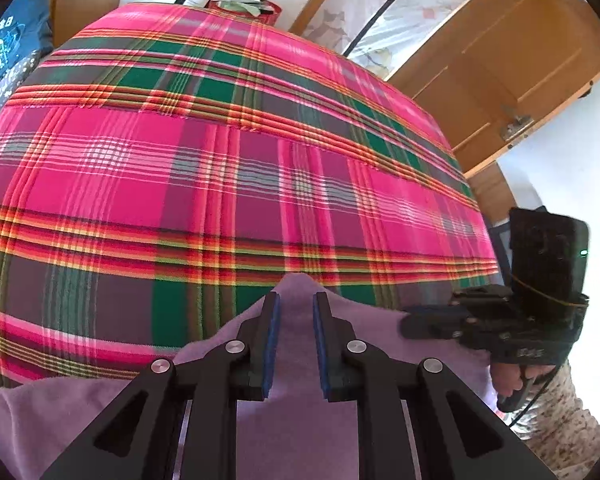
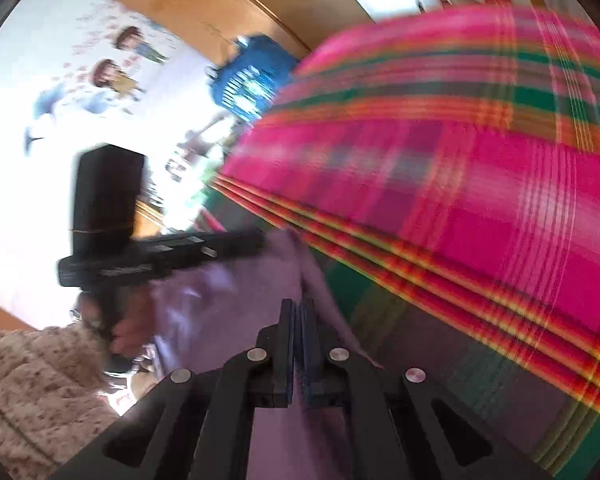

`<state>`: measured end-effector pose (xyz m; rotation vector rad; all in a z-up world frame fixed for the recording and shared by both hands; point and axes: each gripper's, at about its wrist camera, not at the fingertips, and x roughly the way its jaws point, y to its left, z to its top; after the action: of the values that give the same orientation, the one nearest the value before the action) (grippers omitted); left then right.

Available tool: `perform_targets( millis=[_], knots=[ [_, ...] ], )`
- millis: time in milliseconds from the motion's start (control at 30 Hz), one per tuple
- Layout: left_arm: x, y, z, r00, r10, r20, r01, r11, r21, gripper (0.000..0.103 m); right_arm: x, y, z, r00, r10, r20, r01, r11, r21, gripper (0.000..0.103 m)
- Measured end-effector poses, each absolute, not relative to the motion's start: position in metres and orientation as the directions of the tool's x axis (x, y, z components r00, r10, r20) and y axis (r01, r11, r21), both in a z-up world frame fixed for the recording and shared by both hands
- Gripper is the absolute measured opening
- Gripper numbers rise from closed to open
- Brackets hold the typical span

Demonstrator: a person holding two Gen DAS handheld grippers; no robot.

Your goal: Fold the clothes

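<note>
**Both grippers take the near edge of the cloth**

The left gripper pinches a raised fold of the lilac cloth, lifting that edge off the plaid bed. The right gripper is clamped on the same edge (blurred), probably so both lift together for the fold.

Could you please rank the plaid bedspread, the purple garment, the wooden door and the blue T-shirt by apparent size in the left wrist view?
1. plaid bedspread
2. purple garment, though nearness to the camera inflates it
3. wooden door
4. blue T-shirt, partly cut off
</note>
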<state>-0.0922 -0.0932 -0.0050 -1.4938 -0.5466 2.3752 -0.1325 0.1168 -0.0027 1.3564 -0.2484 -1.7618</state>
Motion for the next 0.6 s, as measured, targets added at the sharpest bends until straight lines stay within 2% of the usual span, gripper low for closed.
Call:
perform_targets(
  millis=[167,267,333,500,600],
  knots=[
    [-0.096,-0.094,-0.008,-0.424,0.402,-0.812,-0.021,-0.9,-0.434,0.018,-0.12,0.105,-0.002,-0.094,-0.653,-0.752,0.583,-0.648,0.49,0.003],
    [-0.096,-0.089,-0.007,-0.422,0.396,-0.815,-0.04,-0.907,-0.419,0.025,-0.112,0.101,0.002,-0.139,-0.62,-0.772,0.623,-0.661,0.419,0.004],
    [-0.096,-0.086,-0.008,-0.418,0.388,-0.821,-0.053,-0.913,-0.405,0.025,-0.107,0.103,0.007,-0.16,-0.613,-0.774,0.629,-0.667,0.399,0.01],
    [-0.095,-0.085,-0.008,-0.415,0.39,-0.822,-0.065,-0.914,-0.4,0.026,-0.101,0.139,0.041,-0.253,-0.656,-0.711,0.608,-0.679,0.411,0.013],
    [-0.095,-0.085,-0.008,-0.415,0.385,-0.824,-0.071,-0.917,-0.392,0.025,-0.098,0.152,0.047,-0.289,-0.614,-0.735,0.595,-0.716,0.365,0.024]
  ],
)
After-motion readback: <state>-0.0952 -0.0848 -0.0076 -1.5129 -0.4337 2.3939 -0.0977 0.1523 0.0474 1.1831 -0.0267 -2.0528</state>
